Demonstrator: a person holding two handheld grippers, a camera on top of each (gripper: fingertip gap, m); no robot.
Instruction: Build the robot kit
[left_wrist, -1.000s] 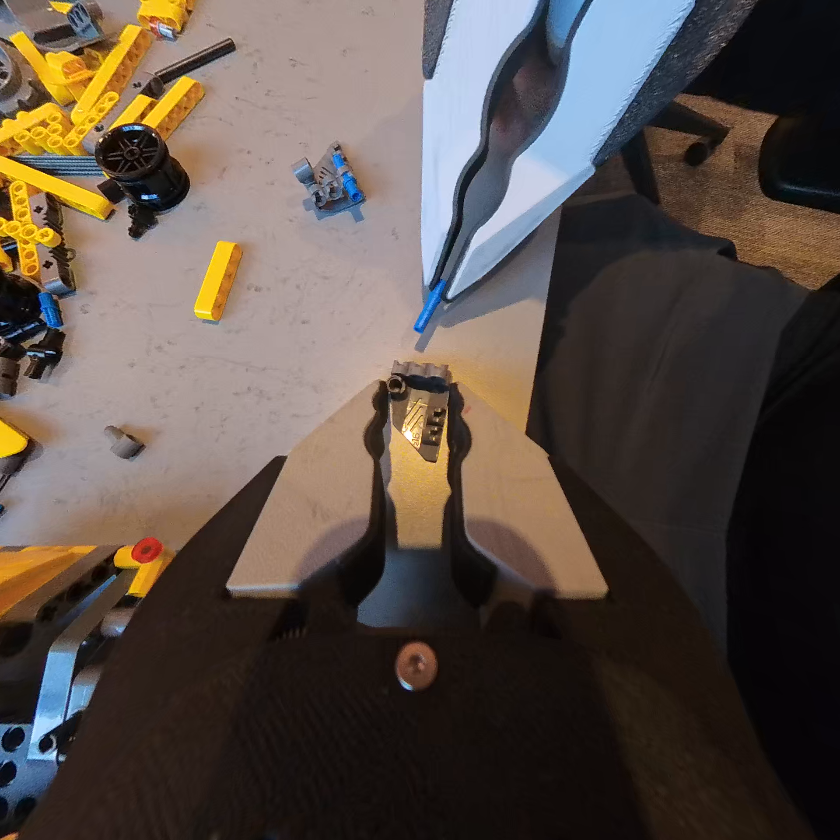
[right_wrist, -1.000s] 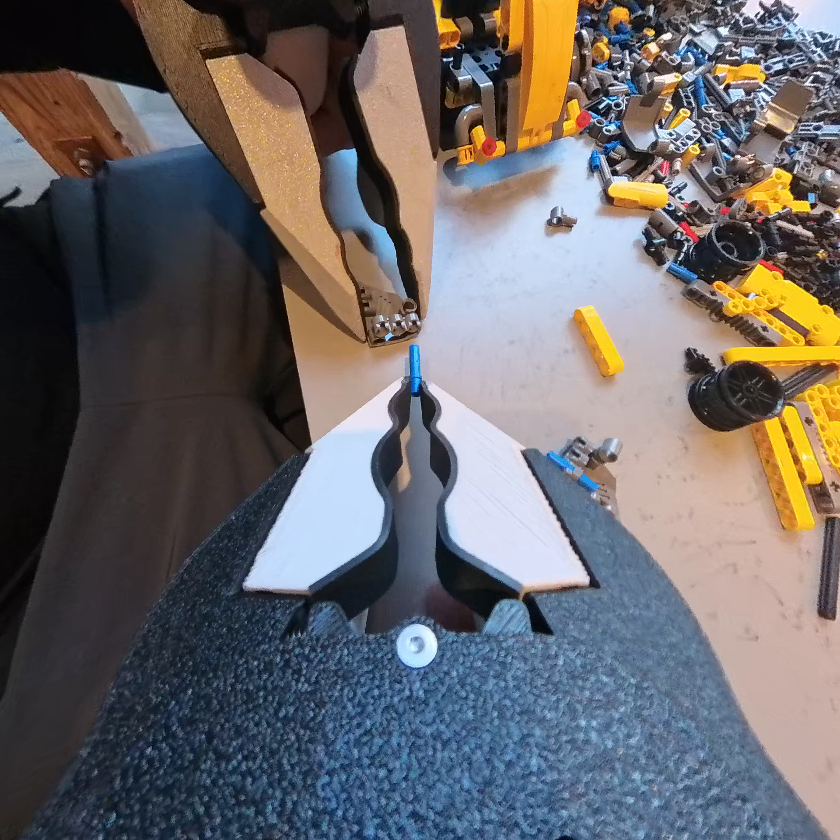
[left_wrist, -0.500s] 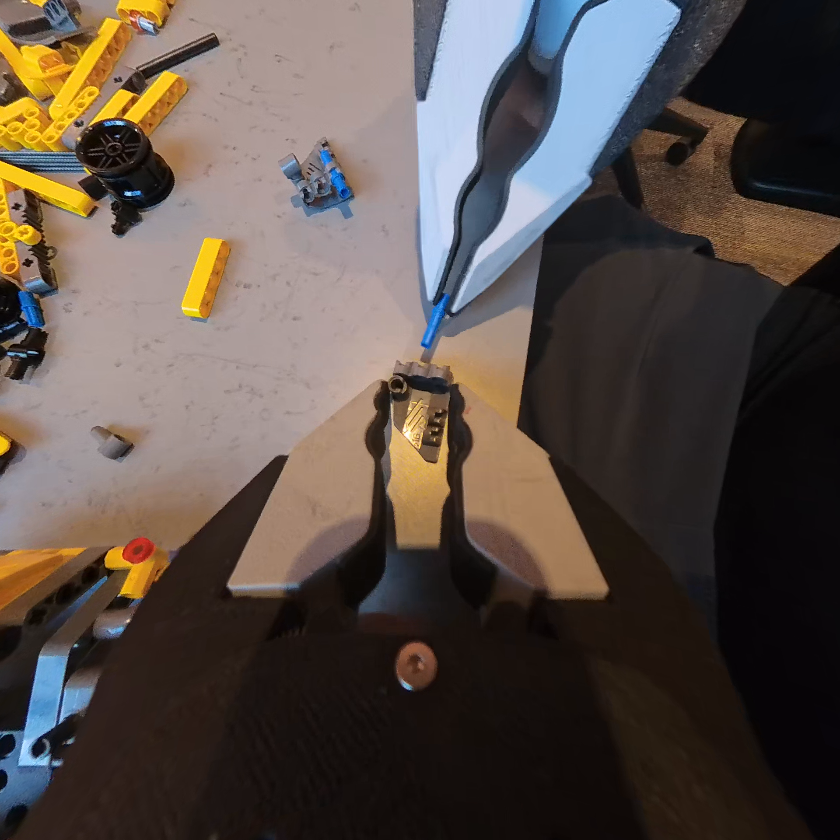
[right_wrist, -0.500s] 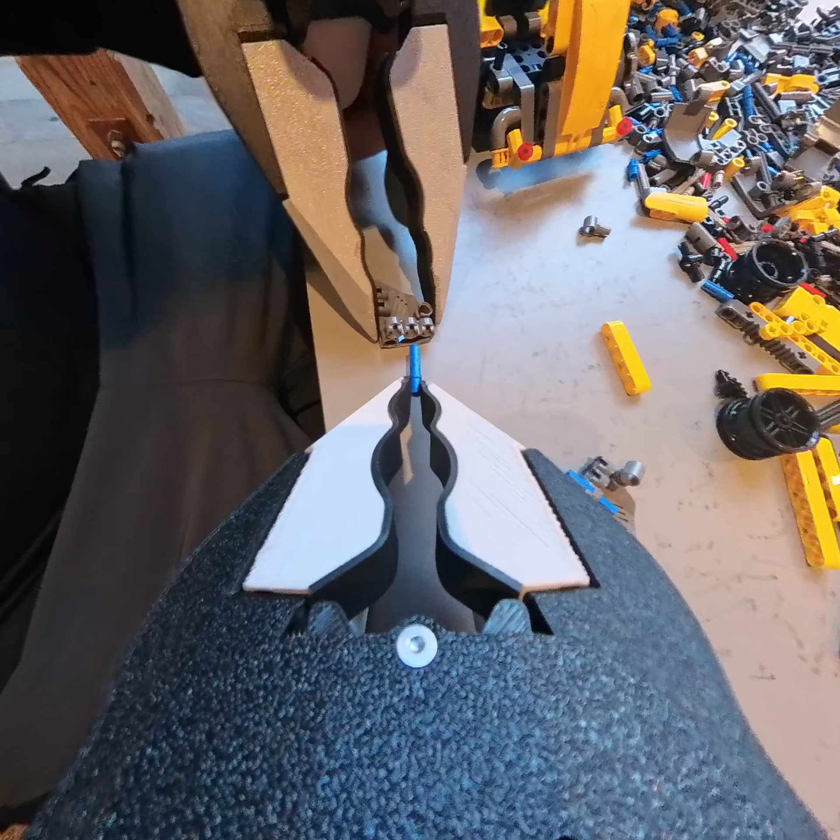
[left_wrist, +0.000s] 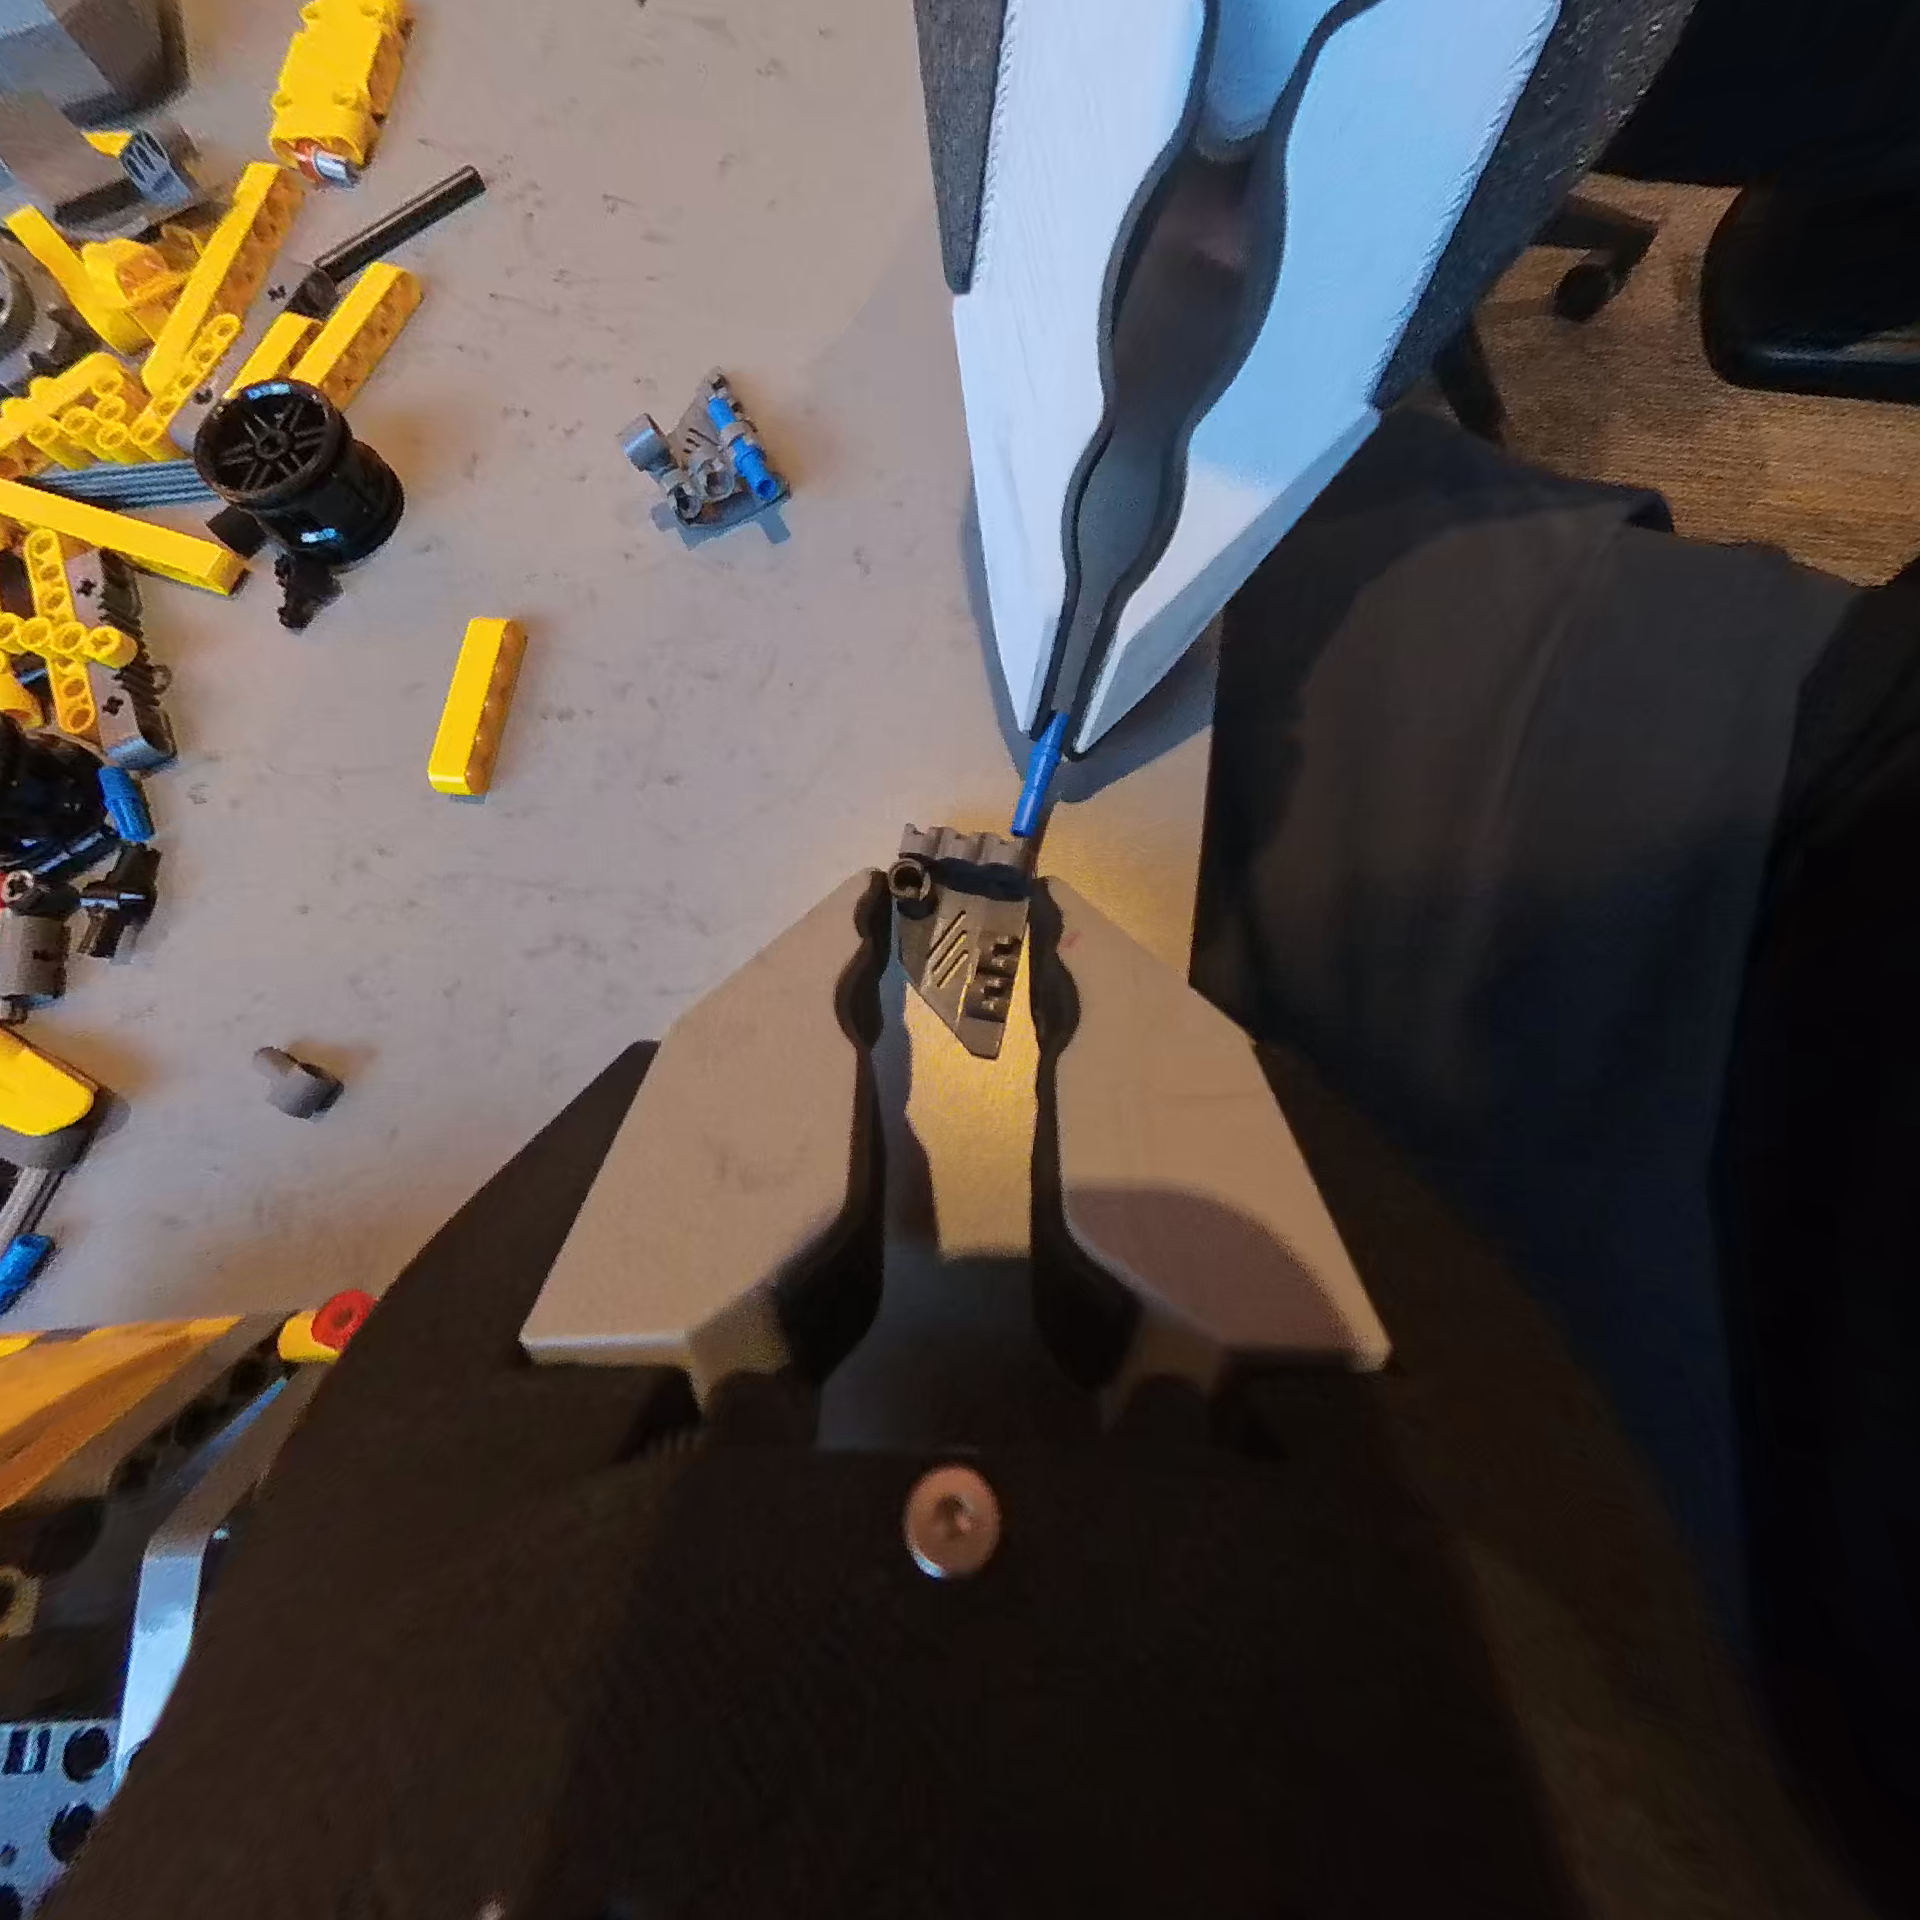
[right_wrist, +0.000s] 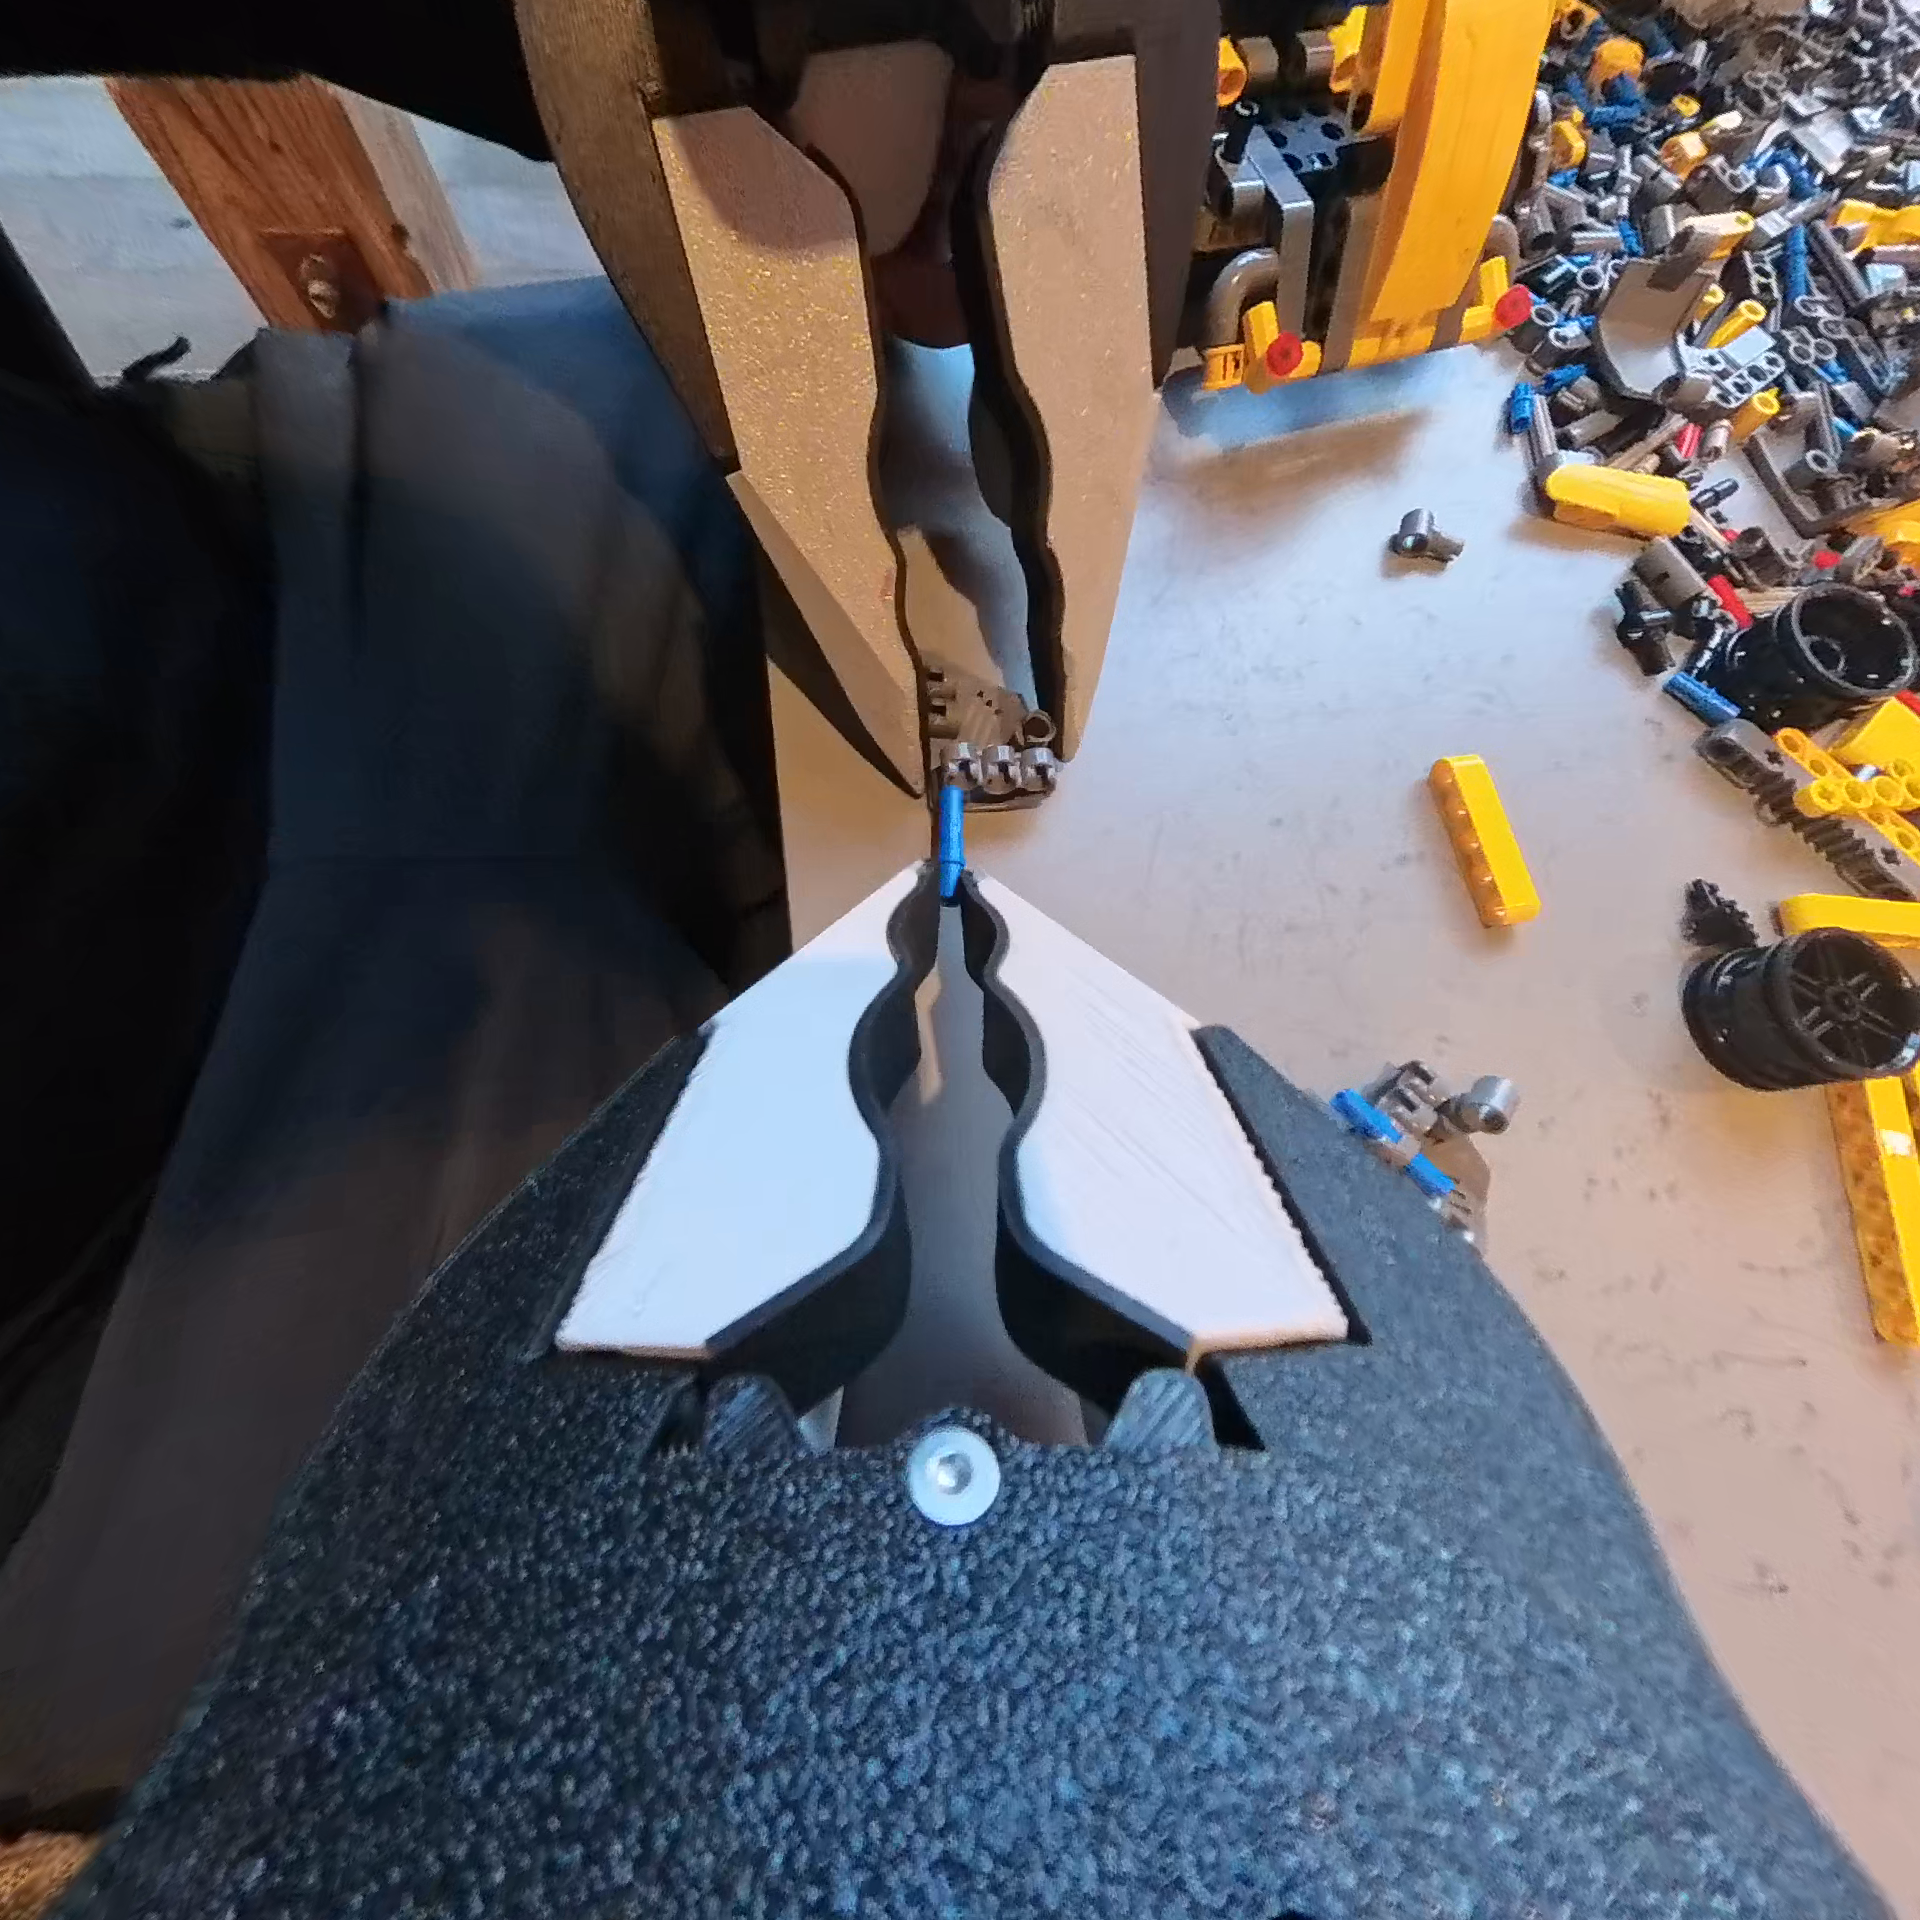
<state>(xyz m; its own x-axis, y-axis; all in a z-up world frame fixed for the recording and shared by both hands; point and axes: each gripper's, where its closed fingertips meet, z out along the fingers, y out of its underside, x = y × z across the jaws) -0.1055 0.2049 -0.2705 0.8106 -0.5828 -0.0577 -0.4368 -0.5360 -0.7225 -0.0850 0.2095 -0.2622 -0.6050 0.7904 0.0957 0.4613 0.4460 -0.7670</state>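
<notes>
While the left gripper (left_wrist: 961, 883) pinches a small dark grey angled connector piece (left_wrist: 966, 971) between its tan fingers (left_wrist: 748, 1132), the right gripper (right_wrist: 943, 883) faces it tip to tip, its white fingers (right_wrist: 748, 1153) closed narrowly on a thin blue pin (right_wrist: 949, 836). That pin's long axis runs straight out along the right fingers and points at the connector's row of small round sockets (right_wrist: 1000, 771); its free end touches or nearly touches the socket at one end of the row, though whether it has entered I cannot tell. Both grippers meet just at the near edge of the tabletop (left_wrist: 644, 914), with a person's dark-clothed lap beyond that edge.

Toward the middle of the tabletop the surface is open round the two tips: a lone yellow beam (left_wrist: 476, 707) and a small grey-and-blue assembly (left_wrist: 707, 462) lie well apart from them, a black wheel (left_wrist: 296, 468) farther still, and the dense heap of yellow and grey parts (right_wrist: 1745, 270) sits toward the far side.
</notes>
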